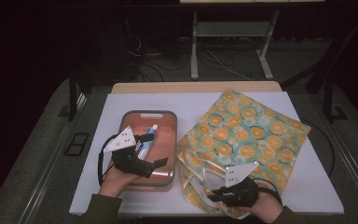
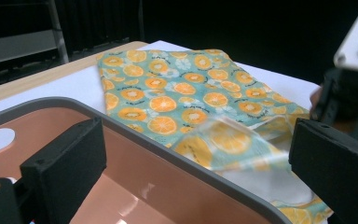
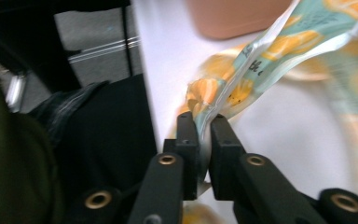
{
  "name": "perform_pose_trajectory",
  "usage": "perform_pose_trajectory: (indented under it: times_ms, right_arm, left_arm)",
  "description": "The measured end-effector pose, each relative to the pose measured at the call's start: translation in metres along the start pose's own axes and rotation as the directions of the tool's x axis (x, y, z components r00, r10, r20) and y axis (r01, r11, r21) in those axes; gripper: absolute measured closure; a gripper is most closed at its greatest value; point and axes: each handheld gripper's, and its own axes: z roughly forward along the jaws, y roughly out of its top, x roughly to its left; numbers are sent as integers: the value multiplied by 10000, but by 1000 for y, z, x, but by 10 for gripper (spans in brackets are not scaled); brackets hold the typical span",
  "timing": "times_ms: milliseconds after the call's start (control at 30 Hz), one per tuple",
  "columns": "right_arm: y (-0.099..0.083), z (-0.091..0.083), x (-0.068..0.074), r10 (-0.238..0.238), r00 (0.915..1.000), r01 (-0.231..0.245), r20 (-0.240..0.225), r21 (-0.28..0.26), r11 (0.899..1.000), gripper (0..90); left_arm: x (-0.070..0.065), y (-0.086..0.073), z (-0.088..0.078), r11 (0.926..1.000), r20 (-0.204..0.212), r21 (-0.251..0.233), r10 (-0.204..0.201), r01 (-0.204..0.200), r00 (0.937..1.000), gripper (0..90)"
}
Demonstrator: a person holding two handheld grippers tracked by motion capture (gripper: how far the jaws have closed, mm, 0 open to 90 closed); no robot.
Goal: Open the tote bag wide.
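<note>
My right claw (image 3: 204, 122) was clamped shut on a handle strap (image 3: 261, 56) of the orange-print tote bag (image 1: 247, 130), right at the near edge of the bench (image 1: 307, 186). The strap ran up and away from the pads toward the bag, which lay flat on the right half of the bench, its long axis slanting from near-left to far-right, mouth toward me. My left claw (image 1: 151, 150) stood wide, holding nothing, over the pink tray (image 1: 161, 116) just left of the bag.

Toothpaste tube (image 1: 148, 140) in pink tray (image 1: 167, 122)
</note>
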Motion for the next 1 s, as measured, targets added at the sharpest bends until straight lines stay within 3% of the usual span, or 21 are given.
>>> perform_pose_trajectory:
  times_ms: [133, 200, 233, 367, 400, 433, 500, 533, 567, 600, 767, 800, 867, 933, 1000]
  right_arm:
    - [6, -15, -15, 163, 9989, -151, 437, -281, 9995, 870]
    - [12, -32, -35, 399, 9940, -337, 1016, -614, 9975, 878]
    - [12, -32, -35, 399, 9940, -337, 1016, -614, 9975, 878]
    - [14, -52, -66, 862, 9784, -699, 1878, -915, 9933, 881]
    - [12, -60, -83, 1152, 9659, -933, 2317, -1036, 9902, 881]
    - [12, -60, -83, 1152, 9659, -933, 2317, -1036, 9902, 881]
    - [10, -67, -99, 1461, 9535, -1199, 2637, -1132, 9863, 881]
    - [9, -69, -105, 1608, 9445, -1331, 2864, -1141, 9845, 881]
    - [4, -74, -120, 1856, 9292, -1555, 3197, -1172, 9809, 881]
    - [4, -74, -120, 1856, 9292, -1555, 3197, -1172, 9809, 881]
    - [-15, -81, -150, 2682, 8849, -2414, 3808, -1177, 9633, 880]
    - [-20, -82, -156, 2908, 8707, -2644, 3968, -1210, 9568, 880]
    - [-28, -83, -165, 3179, 8560, -2926, 4076, -1249, 9480, 880]
    - [-38, -82, -174, 3362, 8362, -3216, 4334, -1090, 9406, 880]
    - [-48, -78, -181, 3574, 8238, -3507, 4400, -998, 9312, 880]
  left_arm:
    - [0, 0, 0, 10000, -8, 6, 1, -1, 10000, 25]
    - [0, 0, 0, 10000, -16, 7, -2, 2, 10000, 25]
    - [0, 0, 0, 10000, -17, 5, -2, 2, 10000, 25]
    - [0, 0, 0, 10000, -21, 7, -18, 19, 10000, 25]
    - [0, 0, 0, 10000, -23, 7, -17, 17, 10000, 25]
    - [0, 0, 0, 10000, -18, 0, -7, 7, 10000, 25]
    - [0, 0, 0, 10000, -14, -12, -33, 33, 10000, 25]
    - [0, 0, 0, 10000, -3, -24, -36, 36, 10000, 25]
    - [0, 0, 0, 10000, -10, -25, -38, 38, 10000, 25]
    - [0, 0, 0, 10000, -4, -32, -33, 33, 10000, 25]
    - [1, 0, 0, 10000, 14, -48, -62, 62, 10000, 25]
    - [1, 0, 0, 10000, 22, -41, -67, 67, 10000, 25]
    - [1, 0, 0, 10000, 9, -29, -48, 48, 10000, 25]
    - [1, 0, 0, 10000, 3, -37, -65, 65, 10000, 25]
    - [1, 0, 0, 10000, 5, -28, -71, 71, 10000, 25]
